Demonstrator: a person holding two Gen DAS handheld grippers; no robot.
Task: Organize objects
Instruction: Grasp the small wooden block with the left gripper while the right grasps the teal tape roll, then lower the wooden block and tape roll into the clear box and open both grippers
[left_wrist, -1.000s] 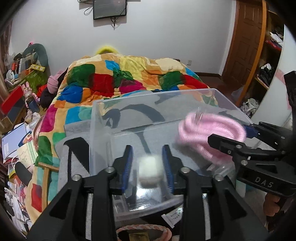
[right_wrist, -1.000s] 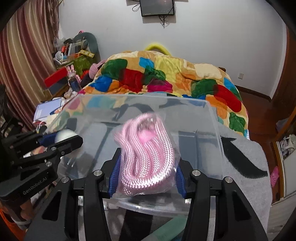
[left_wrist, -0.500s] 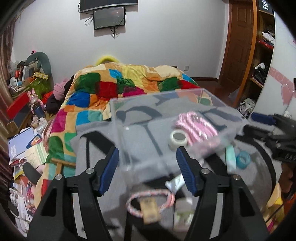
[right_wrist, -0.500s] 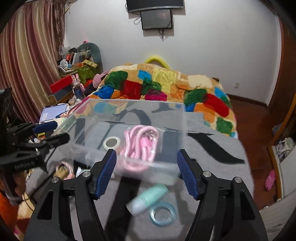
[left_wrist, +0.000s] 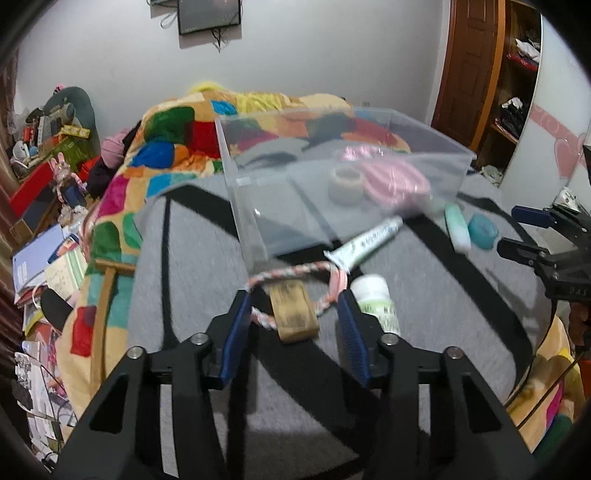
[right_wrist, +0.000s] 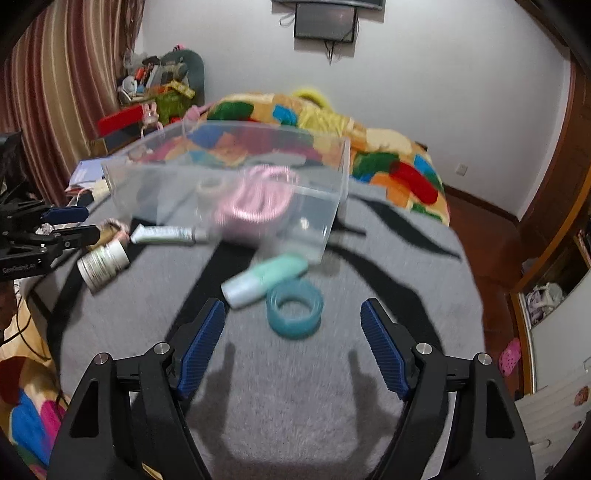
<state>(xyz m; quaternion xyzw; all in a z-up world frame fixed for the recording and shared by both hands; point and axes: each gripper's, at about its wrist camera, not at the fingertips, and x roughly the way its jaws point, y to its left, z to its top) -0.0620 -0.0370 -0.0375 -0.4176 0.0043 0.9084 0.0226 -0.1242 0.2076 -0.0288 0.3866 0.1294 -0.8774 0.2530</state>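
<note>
Grippers both stood empty with their jaws spread wide. The left gripper (left_wrist: 293, 314) hovered low over a gray blanket (left_wrist: 424, 302) with black stripes, its blue pads flanking a pink-and-white braided rope loop (left_wrist: 295, 291) with a tan cardboard tag (left_wrist: 293, 312) lying across it. Just to the right of that loop lay a small white bottle (left_wrist: 375, 301) with a green label, close beside the left gripper's right finger. The right gripper (right_wrist: 291, 343) hung over the same blanket, with a teal tape ring (right_wrist: 294, 311) lying flat ahead of the gap between its fingers. A mint-green and white bottle (right_wrist: 264, 280) lay on its side touching the far edge of that ring. Beyond these sat a clear plastic bin (right_wrist: 325, 229), and inside it rested a coiled pink cord (right_wrist: 258, 197) in a clear bag and a pale roll of tape (right_wrist: 208, 188) just to its left. A white-and-green tube (left_wrist: 364, 242) lay on the blanket against the bin's near wall, between the bin and the rope loop. A patchwork quilt (left_wrist: 173, 147) in bright colors covered the bed behind the bin. Motion blur softened most of the items in both views.
</note>
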